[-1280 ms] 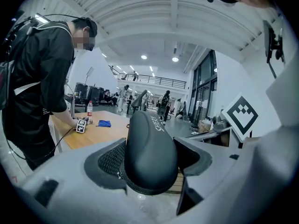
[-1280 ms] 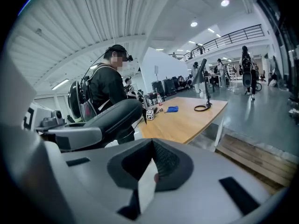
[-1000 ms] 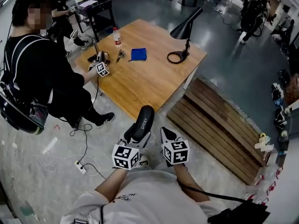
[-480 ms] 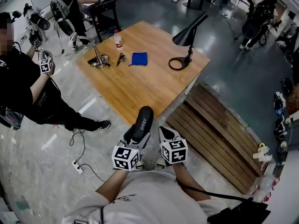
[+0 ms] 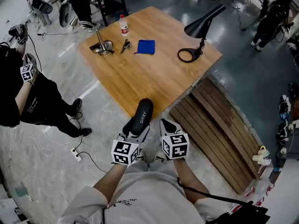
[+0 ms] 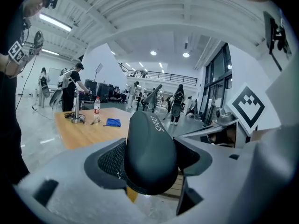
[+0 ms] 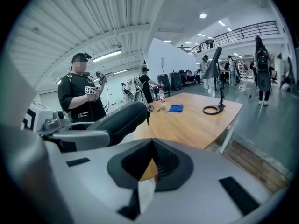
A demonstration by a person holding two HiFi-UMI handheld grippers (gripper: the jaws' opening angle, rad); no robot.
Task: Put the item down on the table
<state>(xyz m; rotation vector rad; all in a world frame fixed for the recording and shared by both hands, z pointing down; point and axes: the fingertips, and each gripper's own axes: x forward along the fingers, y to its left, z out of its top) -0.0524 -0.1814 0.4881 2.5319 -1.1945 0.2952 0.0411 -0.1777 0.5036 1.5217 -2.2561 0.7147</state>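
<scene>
Left gripper (image 5: 138, 127) is clamped on the black item (image 5: 142, 115). Right gripper (image 5: 166, 123), at its 3 o'clock, is pinched closed and empty. Table (image 5: 149, 80) at 12.

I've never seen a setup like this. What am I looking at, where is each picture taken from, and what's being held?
No robot here: a person holds a two-jaw gripper in each hand; the patterned cubes are part of them. One picture comes from a camera on the person's head, looking down. The other two come from cameras riding on the grippers, looking along their jaws. The left gripper is clamped on a black rounded item with white lettering, near the wooden table's corner. The right gripper is shut and empty. On the table: a black lamp, a blue cloth, a bottle and a metal stand.
</scene>
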